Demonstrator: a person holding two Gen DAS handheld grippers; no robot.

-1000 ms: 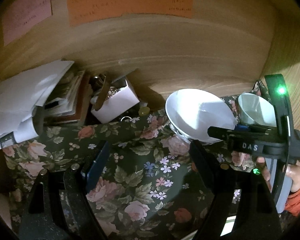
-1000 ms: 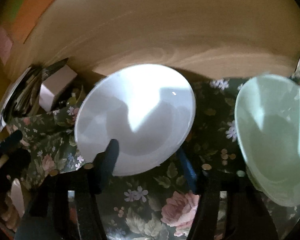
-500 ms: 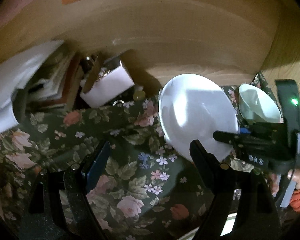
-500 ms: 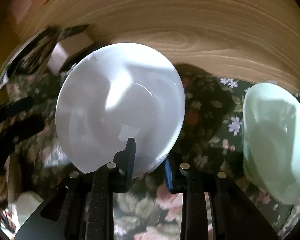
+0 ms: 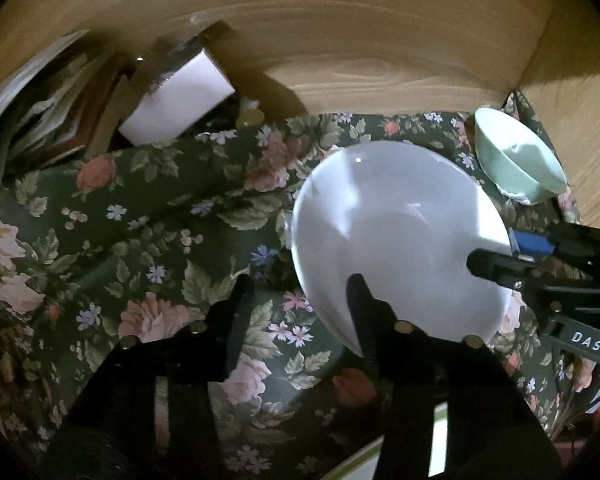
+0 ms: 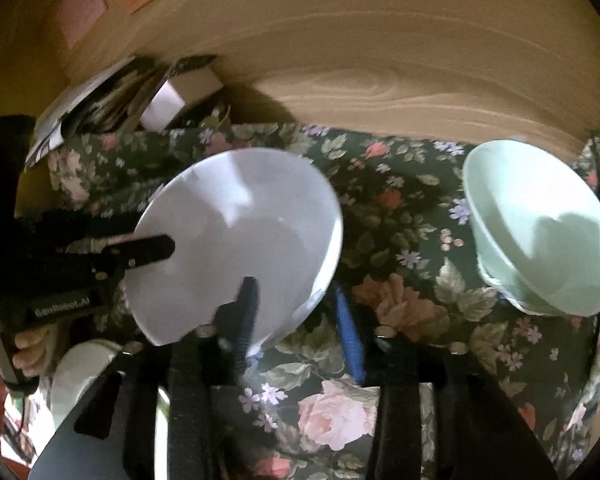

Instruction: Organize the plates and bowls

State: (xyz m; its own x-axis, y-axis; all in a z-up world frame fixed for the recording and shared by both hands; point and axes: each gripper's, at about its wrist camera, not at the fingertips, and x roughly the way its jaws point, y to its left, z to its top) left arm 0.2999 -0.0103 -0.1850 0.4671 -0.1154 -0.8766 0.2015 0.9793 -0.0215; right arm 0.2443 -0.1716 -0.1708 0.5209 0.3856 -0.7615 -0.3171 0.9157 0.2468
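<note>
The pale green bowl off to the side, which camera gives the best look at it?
The right wrist view: the pale green bowl sits large there, whole rim and inside visible, on the floral cloth. The left wrist view shows it small at the far right.

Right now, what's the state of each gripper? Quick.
Left gripper: jaws straddle the white bowl rim, partly closed; cannot tell if it grips.
Right gripper: closed on the white bowl's rim, holding it.

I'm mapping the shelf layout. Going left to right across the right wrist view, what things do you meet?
Left gripper → paper stack → white box → white bowl → mint green bowl, all over the floral cloth.
</note>
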